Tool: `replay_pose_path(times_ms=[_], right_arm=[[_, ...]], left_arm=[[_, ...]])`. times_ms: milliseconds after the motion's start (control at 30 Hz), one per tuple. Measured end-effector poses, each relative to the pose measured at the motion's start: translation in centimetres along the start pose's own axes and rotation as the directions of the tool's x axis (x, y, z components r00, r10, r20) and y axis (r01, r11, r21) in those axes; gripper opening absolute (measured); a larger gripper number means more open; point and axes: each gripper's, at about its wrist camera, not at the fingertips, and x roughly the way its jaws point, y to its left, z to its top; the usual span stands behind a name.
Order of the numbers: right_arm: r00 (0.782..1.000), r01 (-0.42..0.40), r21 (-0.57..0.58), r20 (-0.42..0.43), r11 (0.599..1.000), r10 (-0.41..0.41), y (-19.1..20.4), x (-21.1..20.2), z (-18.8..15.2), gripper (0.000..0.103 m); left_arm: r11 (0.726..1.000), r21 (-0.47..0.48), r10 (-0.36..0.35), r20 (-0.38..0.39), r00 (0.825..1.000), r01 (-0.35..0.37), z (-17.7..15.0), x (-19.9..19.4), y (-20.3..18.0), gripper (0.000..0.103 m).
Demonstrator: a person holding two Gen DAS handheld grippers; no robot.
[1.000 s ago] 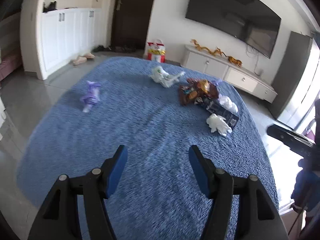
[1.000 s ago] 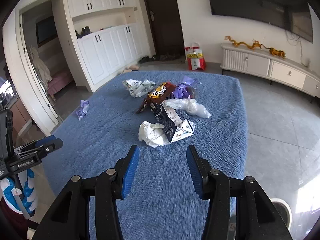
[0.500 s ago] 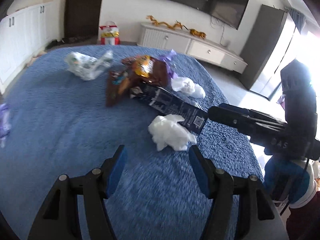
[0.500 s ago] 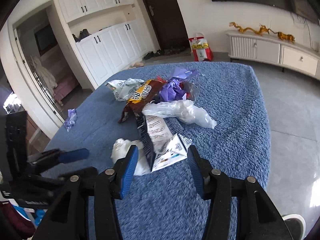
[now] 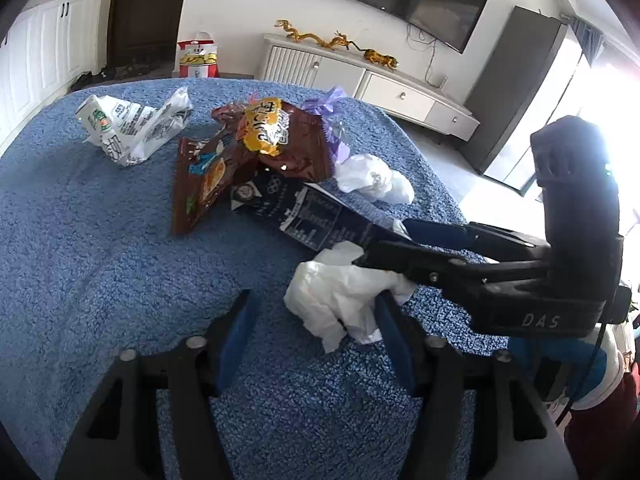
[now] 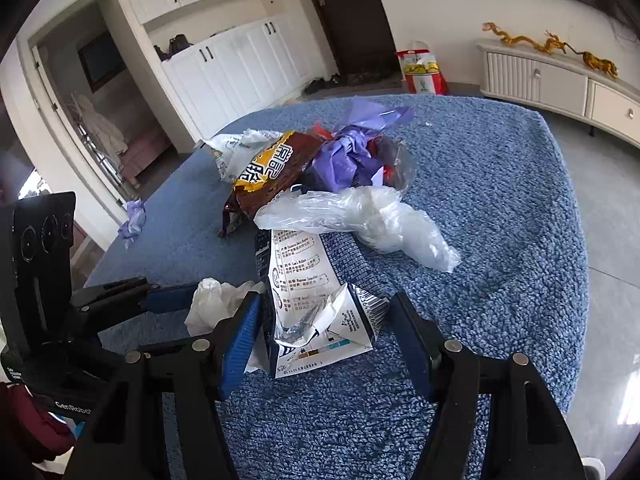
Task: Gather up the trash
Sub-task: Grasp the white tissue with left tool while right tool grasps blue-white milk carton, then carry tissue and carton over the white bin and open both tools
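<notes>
Trash lies in a heap on a blue rug (image 5: 100, 264). A crumpled white tissue (image 5: 340, 296) sits just ahead of my open left gripper (image 5: 312, 320), close to its right finger; it also shows in the right wrist view (image 6: 216, 304). My open right gripper (image 6: 324, 328) straddles the near end of a flattened dark carton (image 6: 320, 308), which also shows in the left wrist view (image 5: 308, 212). Behind lie brown snack bags (image 5: 256, 140), a clear plastic bag (image 6: 360, 216), purple wrap (image 6: 352, 152) and a white printed bag (image 5: 128, 128).
A small purple scrap (image 6: 134, 218) lies near the rug's left edge. A red and white bag (image 6: 422, 72) stands on the floor by the dark door. A white low cabinet (image 5: 360, 80) runs along the far wall. White cupboards (image 6: 232, 68) are at the left.
Both grippers have moved in towards the trash heap. The left one now has the tissue close ahead of it and the right one has reached the carton's end. Both stay open.
</notes>
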Motion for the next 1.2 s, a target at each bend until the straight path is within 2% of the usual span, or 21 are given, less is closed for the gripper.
replay_pose_path(times_ms=[33, 100, 200, 433, 767, 1000, 1200], right_arm=[[1.0, -0.001, 0.001, -0.002, 1.0, 0.001, 0.0, 0.0, -0.1, 0.059], [1.0, -0.001, -0.004, -0.001, 1.0, 0.001, 0.0, -0.1, -0.1, 0.059], [1.0, 0.004, -0.019, -0.001, 1.0, -0.004, 0.3, 0.0, -0.2, 0.059], [1.0, 0.003, -0.036, 0.016, 0.999, -0.002, 1.5, -0.8, -0.9, 0.058], [0.995, -0.072, 0.032, 0.068, 0.997, 0.07, 4.2, -5.4, -4.9, 0.058], [0.994, -0.035, 0.04, 0.101, 0.999, 0.031, 5.1, -10.2, -7.3, 0.058], [0.991, 0.022, 0.044, 0.133, 0.999, -0.028, 4.7, -14.2, -8.6, 0.058]], left_arm=[[1.0, 0.002, -0.004, -0.003, 1.0, 0.004, 0.1, 0.2, 0.0, 0.04], [1.0, -0.001, -0.014, -0.005, 1.0, 0.014, 0.1, 0.3, 0.0, 0.026], [0.999, -0.01, -0.033, -0.005, 0.999, 0.033, -0.1, 0.1, 0.2, 0.017], [1.0, -0.001, 0.001, 0.031, 1.0, -0.001, -1.8, -3.1, 0.1, 0.016], [0.99, -0.126, 0.072, 0.095, 0.993, -0.06, -5.3, -11.3, 2.8, 0.016], [0.985, -0.15, 0.105, 0.145, 0.984, -0.083, -6.8, -15.8, 1.9, 0.016], [0.986, -0.143, 0.111, 0.179, 0.978, -0.086, -7.4, -18.0, 0.1, 0.016]])
